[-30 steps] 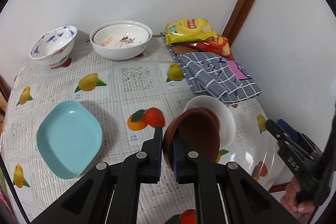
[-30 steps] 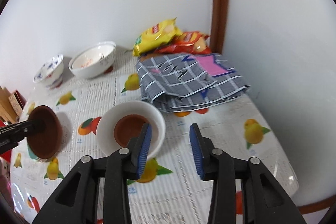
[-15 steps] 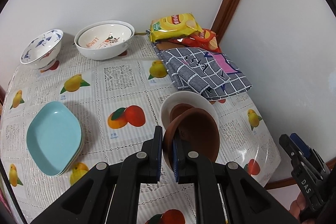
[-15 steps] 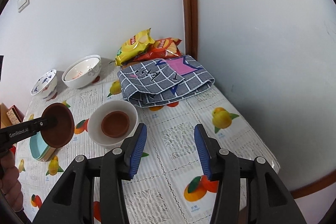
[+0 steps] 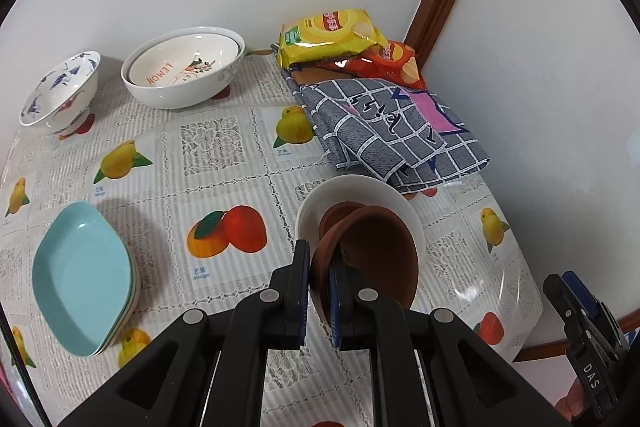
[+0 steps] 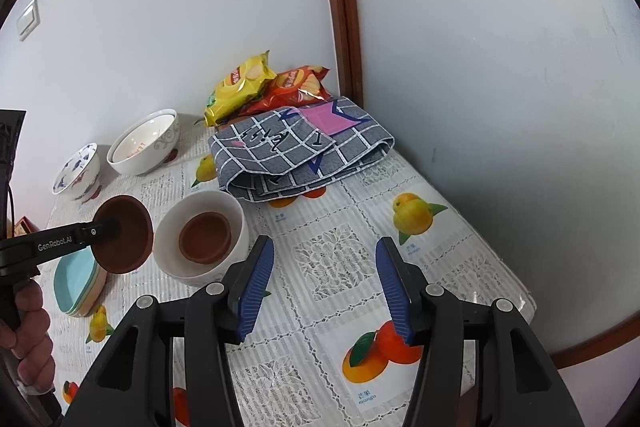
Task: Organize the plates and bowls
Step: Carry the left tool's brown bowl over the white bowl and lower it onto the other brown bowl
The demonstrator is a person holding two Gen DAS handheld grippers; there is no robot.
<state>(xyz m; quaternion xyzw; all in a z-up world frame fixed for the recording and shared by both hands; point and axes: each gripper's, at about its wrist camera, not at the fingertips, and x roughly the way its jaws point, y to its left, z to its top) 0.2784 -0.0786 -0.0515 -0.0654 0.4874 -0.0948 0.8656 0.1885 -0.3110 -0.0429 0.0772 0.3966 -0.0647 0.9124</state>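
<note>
My left gripper (image 5: 319, 275) is shut on the rim of a brown bowl (image 5: 376, 251) and holds it tilted in the air, just left of a white bowl (image 5: 384, 193). The held brown bowl also shows in the right wrist view (image 6: 126, 235). The white bowl (image 6: 232, 211) stands on the table with a second brown bowl (image 6: 205, 238) inside it. My right gripper (image 6: 324, 279) is open and empty above the table's near right part. Stacked light-blue plates (image 5: 80, 275) lie at the left.
At the back stand nested white bowls (image 5: 184, 67) and a blue-patterned bowl (image 5: 60, 87). A folded grey checked cloth (image 5: 392, 131) and chip bags (image 5: 332, 35) lie at the back right by the wall corner. The table edge (image 6: 532, 303) runs at the right.
My left gripper has carried the brown bowl right, closer to the white bowl. My right gripper has pulled back and up from the white bowl, still open.
</note>
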